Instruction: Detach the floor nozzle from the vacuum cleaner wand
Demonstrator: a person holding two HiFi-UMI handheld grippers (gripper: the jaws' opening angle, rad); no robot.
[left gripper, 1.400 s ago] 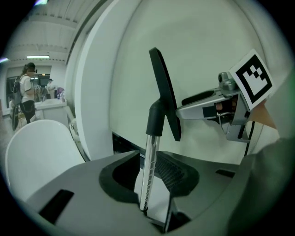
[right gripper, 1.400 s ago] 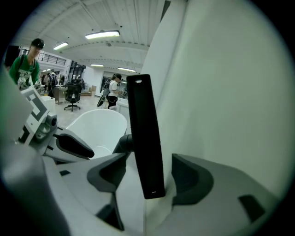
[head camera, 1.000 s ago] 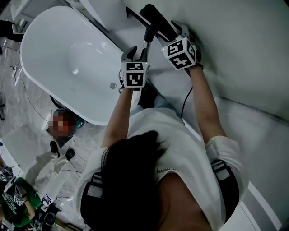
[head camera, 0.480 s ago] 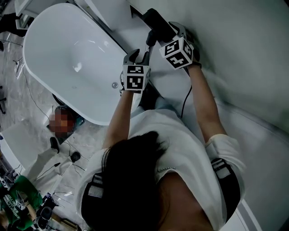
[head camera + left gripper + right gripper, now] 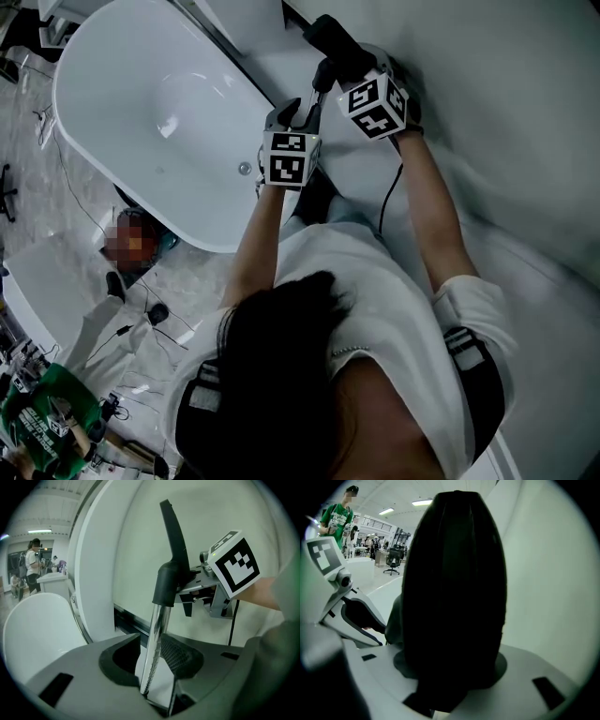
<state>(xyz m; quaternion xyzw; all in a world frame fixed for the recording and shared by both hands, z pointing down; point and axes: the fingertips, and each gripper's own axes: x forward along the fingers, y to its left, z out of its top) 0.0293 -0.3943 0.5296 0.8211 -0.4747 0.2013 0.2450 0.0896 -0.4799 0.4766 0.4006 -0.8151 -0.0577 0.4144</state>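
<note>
The vacuum's chrome wand (image 5: 157, 639) runs up into the black floor nozzle (image 5: 173, 550), which leans against a white wall panel. My left gripper (image 5: 154, 663) is shut on the wand just below the nozzle's collar; in the head view it sits at the wand (image 5: 312, 108). My right gripper (image 5: 450, 667) straddles the nozzle (image 5: 454, 588), which fills the space between its jaws; the jaws are closing and both pads look to be touching it. In the head view the right gripper (image 5: 342, 75) is just right of the left gripper (image 5: 298, 111), under the nozzle's black body (image 5: 333, 42).
A white freestanding bathtub (image 5: 112, 112) stands to the left. The white panel (image 5: 506, 94) spreads to the right. A black cable (image 5: 386, 202) hangs below the right hand. A person in green (image 5: 37, 412) and loose cords are at the lower left.
My right gripper has sunk a little closer onto the black nozzle. The left gripper has kept its hold on the wand in the same place.
</note>
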